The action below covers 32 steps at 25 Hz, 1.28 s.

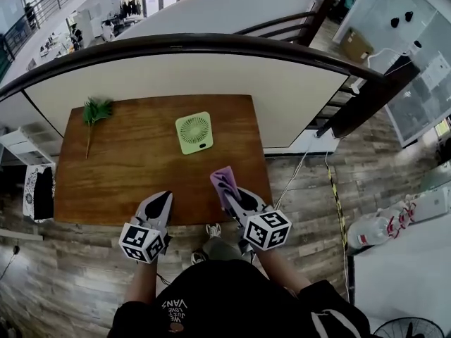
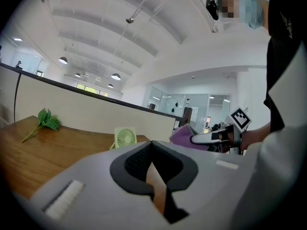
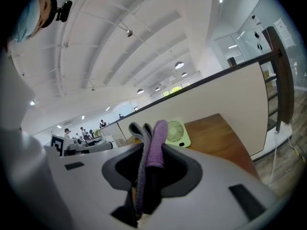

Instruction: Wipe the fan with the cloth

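Observation:
A small light-green square fan (image 1: pixel 194 132) stands on the wooden table (image 1: pixel 127 167), a little right of its middle; it also shows ahead as the fan (image 2: pixel 125 137) and the fan (image 3: pixel 175 132). My right gripper (image 1: pixel 229 188) is over the table's near right edge, shut on a folded purple cloth (image 1: pixel 225 182) that sticks up past its jaws as the cloth (image 3: pixel 152 145). My left gripper (image 1: pixel 159 205) hovers at the near edge, left of the right one, shut with nothing in it.
A green leafy sprig (image 1: pixel 94 114) lies at the table's far left. A curved dark railing (image 1: pixel 211 44) and a cream wall run behind the table. Wooden floor, cables (image 1: pixel 331 182) and white bags (image 1: pixel 384 220) lie to the right.

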{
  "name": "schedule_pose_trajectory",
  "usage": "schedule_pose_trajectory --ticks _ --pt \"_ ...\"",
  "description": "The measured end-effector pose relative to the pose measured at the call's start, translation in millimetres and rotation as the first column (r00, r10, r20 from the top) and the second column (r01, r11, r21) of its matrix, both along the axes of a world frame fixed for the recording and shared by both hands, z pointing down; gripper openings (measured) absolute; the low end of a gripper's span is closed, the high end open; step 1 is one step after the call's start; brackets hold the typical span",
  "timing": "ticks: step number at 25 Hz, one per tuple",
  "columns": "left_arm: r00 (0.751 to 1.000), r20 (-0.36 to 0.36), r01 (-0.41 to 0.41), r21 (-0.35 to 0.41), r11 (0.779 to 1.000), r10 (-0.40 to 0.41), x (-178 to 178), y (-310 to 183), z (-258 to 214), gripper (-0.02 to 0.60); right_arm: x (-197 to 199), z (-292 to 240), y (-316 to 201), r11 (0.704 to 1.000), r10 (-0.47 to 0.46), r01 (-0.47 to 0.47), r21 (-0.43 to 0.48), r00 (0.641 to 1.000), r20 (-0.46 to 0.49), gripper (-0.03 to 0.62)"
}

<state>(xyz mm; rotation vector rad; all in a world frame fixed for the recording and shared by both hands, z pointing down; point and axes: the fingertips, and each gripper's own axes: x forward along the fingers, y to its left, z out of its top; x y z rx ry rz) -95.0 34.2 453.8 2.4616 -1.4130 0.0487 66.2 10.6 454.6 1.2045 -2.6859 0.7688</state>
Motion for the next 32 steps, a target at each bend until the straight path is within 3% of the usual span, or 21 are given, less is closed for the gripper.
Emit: schedule_pose_trajectory --ticks 23,32 --pt "0.988 0.036 0.154 -0.096 0.983 -0.152 -17.6 -130.6 51.7 0.011 -21.9 50.5 -144.3 0.969 -0.238 0.231 -0.089 0.968 -0.084 0.101" --pt "0.997 0.052 0.069 -0.166 0.984 -0.061 -28.8 -168.3 80.1 0.012 -55.2 57.8 -169.5 0.961 -0.274 0.265 -0.077 0.946 -0.17 0.101"
